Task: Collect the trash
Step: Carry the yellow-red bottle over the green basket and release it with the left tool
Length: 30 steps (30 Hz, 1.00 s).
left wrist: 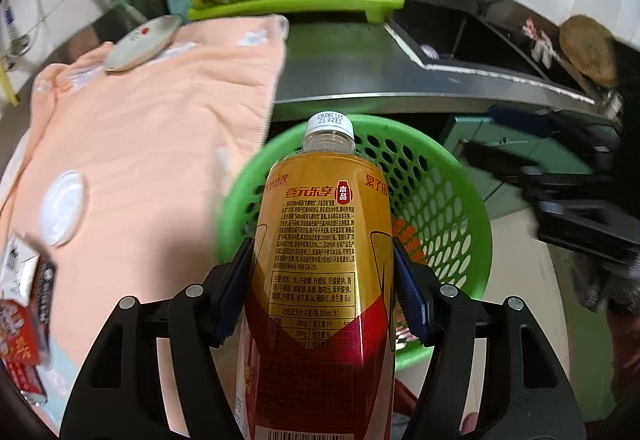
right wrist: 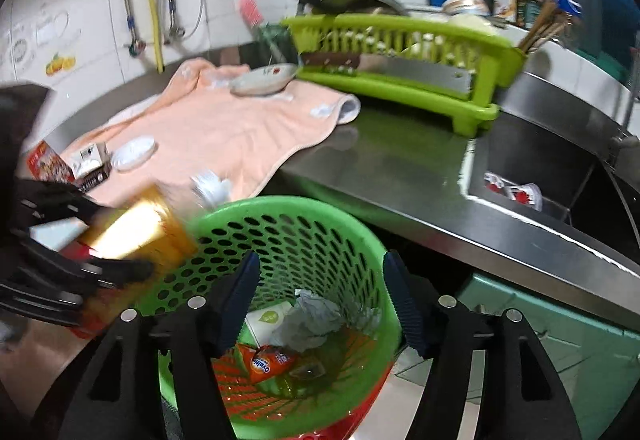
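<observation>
My left gripper (left wrist: 323,280) is shut on a plastic drink bottle (left wrist: 320,240) with a gold and red label and a white cap. It holds the bottle, cap forward, over the near rim of a green perforated waste basket (left wrist: 452,207). In the right wrist view the bottle (right wrist: 140,228) and the left gripper (right wrist: 108,256) show blurred at the basket's left rim. My right gripper (right wrist: 318,296) is open and empty above the basket (right wrist: 288,224), which holds crumpled paper (right wrist: 312,316), an orange wrapper (right wrist: 266,358) and a white carton (right wrist: 268,322).
A peach towel (left wrist: 152,127) lies on the steel counter (right wrist: 392,167) with a white lid (left wrist: 62,213), a small plate (left wrist: 140,43) and cartons (left wrist: 24,296) on it. A lime dish rack (right wrist: 400,51) stands behind. A sink (right wrist: 536,175) is to the right.
</observation>
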Available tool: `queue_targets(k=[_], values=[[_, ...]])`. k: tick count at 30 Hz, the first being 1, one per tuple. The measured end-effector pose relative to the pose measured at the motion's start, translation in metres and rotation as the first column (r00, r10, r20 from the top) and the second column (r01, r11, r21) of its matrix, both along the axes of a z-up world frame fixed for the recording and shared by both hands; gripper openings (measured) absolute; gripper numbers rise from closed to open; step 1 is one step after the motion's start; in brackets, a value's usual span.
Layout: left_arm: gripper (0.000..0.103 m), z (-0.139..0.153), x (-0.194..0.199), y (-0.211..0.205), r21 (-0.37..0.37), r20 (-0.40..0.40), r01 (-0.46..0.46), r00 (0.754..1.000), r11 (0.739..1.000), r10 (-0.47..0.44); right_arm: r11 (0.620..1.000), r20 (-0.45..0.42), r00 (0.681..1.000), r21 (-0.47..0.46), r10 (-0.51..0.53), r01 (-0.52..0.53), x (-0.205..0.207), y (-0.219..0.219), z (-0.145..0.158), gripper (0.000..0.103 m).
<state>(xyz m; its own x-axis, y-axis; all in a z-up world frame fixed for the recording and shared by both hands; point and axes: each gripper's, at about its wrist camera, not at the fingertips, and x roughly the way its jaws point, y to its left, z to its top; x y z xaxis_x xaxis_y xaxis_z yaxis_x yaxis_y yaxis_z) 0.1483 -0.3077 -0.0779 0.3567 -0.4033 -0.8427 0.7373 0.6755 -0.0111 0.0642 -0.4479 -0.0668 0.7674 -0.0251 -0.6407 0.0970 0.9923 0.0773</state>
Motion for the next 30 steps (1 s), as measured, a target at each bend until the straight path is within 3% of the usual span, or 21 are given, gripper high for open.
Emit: queue_targets(k=[8,17,24,26,30], values=[[0.064,-0.052,0.016,-0.052,0.070,-0.104,-0.031,0.994,0.997,0.038,0.999,0.041,0.999,0.039,-0.029,0.028,-0.039,-0.015,-0.004,0.069],[0.065,-0.090,0.029,-0.073,0.099,-0.207,-0.071,0.974,0.993,0.090,0.997,0.022,0.999,0.066,-0.039,0.038,-0.053,-0.021,-0.025,0.070],[0.067,-0.101,0.031,-0.074,0.081,-0.250,-0.087,0.963,0.993,0.105,0.995,0.012,0.999,0.087,-0.046,0.045,-0.053,-0.024,-0.031,0.071],[0.078,-0.101,0.030,-0.073,0.070,-0.249,-0.091,0.963,0.993,0.106,0.995,0.008,0.999,0.092,-0.048,0.047,-0.053,-0.023,-0.032,0.071],[0.078,-0.096,0.034,-0.066,0.060,-0.230,-0.091,0.968,0.994,0.103,0.995,0.008,0.999,0.089,-0.045,0.045,-0.052,-0.019,-0.031,0.071]])
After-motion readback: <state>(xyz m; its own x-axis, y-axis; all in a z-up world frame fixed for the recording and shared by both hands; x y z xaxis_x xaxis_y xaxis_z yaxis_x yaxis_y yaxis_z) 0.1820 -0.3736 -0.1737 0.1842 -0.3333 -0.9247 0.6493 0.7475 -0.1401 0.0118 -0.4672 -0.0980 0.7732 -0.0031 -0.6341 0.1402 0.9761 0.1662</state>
